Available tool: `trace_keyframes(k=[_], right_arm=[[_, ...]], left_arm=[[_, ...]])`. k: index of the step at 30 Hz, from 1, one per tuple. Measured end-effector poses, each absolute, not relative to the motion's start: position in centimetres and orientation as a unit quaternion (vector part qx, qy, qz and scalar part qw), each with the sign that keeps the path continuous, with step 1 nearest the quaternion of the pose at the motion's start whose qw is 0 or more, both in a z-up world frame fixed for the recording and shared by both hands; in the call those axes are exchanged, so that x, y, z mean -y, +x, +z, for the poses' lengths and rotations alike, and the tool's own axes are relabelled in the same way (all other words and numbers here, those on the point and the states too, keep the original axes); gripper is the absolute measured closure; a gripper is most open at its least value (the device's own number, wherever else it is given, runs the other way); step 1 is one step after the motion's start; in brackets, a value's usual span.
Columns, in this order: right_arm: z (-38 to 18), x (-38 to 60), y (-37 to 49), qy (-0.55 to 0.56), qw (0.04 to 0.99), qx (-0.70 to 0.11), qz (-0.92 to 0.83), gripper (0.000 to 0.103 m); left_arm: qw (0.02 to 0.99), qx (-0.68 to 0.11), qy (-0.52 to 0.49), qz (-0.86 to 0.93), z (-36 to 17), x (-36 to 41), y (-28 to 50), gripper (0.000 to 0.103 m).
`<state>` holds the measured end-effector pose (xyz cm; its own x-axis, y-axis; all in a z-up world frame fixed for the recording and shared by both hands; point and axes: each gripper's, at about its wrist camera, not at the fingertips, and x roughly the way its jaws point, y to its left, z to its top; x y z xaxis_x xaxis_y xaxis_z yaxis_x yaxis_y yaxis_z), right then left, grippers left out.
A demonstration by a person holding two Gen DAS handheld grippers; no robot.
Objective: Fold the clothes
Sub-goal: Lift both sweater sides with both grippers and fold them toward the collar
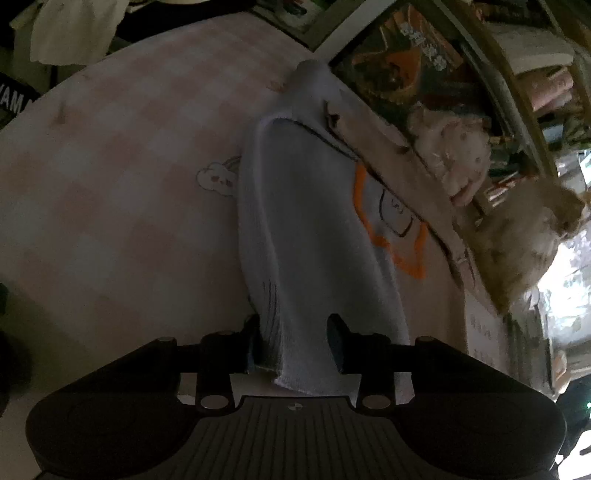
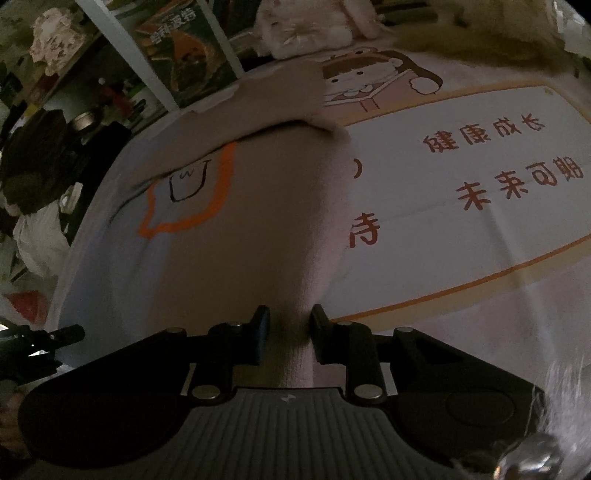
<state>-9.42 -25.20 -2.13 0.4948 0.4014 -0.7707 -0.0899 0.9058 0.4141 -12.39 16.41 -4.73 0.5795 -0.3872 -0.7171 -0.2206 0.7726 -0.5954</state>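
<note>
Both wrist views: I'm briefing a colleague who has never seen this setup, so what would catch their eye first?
Probably the pale garment with its orange-outlined print, stretched up from the left gripper across the pink checked bedspread. In the right wrist view, the right gripper pinches a ridge of the same cloth, and to its right lies a white blanket with large brown Chinese characters. A pale plush toy sits at the far edge.

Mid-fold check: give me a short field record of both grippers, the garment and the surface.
left gripper: shut on shirt edge
right gripper: shut on the shirt's beige part
shirt: pale blue and beige, orange outline print, partly lifted
surface: pink sheet with cloud print; printed mat on the right
</note>
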Motion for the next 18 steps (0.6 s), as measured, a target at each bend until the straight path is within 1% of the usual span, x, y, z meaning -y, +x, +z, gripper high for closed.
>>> trace_keyframes(k=[3, 4, 5, 6, 8, 12, 18], right_arm=[[-2.2, 25.3, -9.4, 0.162, 0.849, -0.48, 0.15, 0.08], [-2.2, 25.4, -9.4, 0.161, 0.849, -0.481, 0.151, 0.08], [-2.2, 25.4, -9.4, 0.159, 0.849, -0.481, 0.152, 0.081], [-2.2, 25.5, -9.3, 0.157, 0.849, -0.481, 0.152, 0.086], [-2.4, 25.8, -9.4, 0.162, 0.846, -0.484, 0.153, 0.091], [-2.8, 27.4, -10.1, 0.21, 0.83, -0.492, 0.154, 0.093], [-2.6, 29.4, -12.4, 0.239, 0.818, -0.499, 0.159, 0.093]], left_arm=[[0.827, -0.454, -0.329, -0.044, -4.8, -16.1, -12.1, 0.072], [0.83, -0.455, -0.321, -0.04, -4.7, -15.9, -11.9, 0.085], [0.832, -0.456, -0.313, -0.036, -4.7, -15.8, -11.8, 0.094], [0.835, -0.456, -0.306, -0.034, -4.6, -15.7, -11.8, 0.095], [0.835, -0.457, -0.307, -0.028, -4.6, -15.7, -11.9, 0.096], [0.831, -0.458, -0.316, -0.027, -4.4, -15.7, -13.1, 0.096], [0.818, -0.456, -0.349, -0.035, -4.2, -15.7, -16.0, 0.096]])
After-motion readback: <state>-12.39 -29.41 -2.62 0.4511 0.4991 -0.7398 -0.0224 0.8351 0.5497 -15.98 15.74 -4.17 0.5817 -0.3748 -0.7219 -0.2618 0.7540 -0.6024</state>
